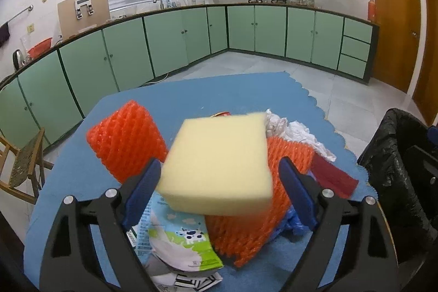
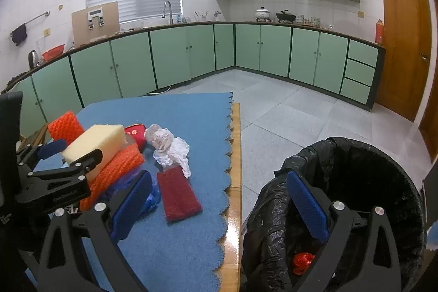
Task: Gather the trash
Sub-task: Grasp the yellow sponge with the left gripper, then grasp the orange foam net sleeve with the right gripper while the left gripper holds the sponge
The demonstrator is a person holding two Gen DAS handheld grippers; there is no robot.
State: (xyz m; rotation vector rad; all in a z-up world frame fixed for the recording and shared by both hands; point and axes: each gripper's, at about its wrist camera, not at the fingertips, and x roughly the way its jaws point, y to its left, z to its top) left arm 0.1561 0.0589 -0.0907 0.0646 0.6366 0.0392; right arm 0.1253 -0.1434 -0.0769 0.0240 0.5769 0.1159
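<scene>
A pale yellow sponge (image 1: pixel 216 166), blurred, sits between the fingers of my left gripper (image 1: pixel 219 163), which is open; a thin gap shows at the right pad. In the right wrist view the sponge (image 2: pixel 95 140) rests on an orange foam net (image 2: pixel 117 168). Around it lie a second orange net (image 1: pixel 126 138), a milk packet (image 1: pixel 180 240), crumpled white tissue (image 2: pixel 169 147), a dark red cloth (image 2: pixel 178 193), blue plastic (image 1: pixel 298 223) and a red pouch (image 2: pixel 135 132). My right gripper (image 2: pixel 219 177) is open and empty over the table's edge, beside the black-bagged bin (image 2: pixel 356 182).
The trash lies on a blue scalloped mat (image 2: pixel 178 114) over a wooden table. A red scrap (image 2: pixel 302 262) is at the bin's bottom. A wooden chair (image 1: pixel 24 168) stands left of the table. Green kitchen cabinets (image 2: pixel 260 51) line the far walls across a tiled floor.
</scene>
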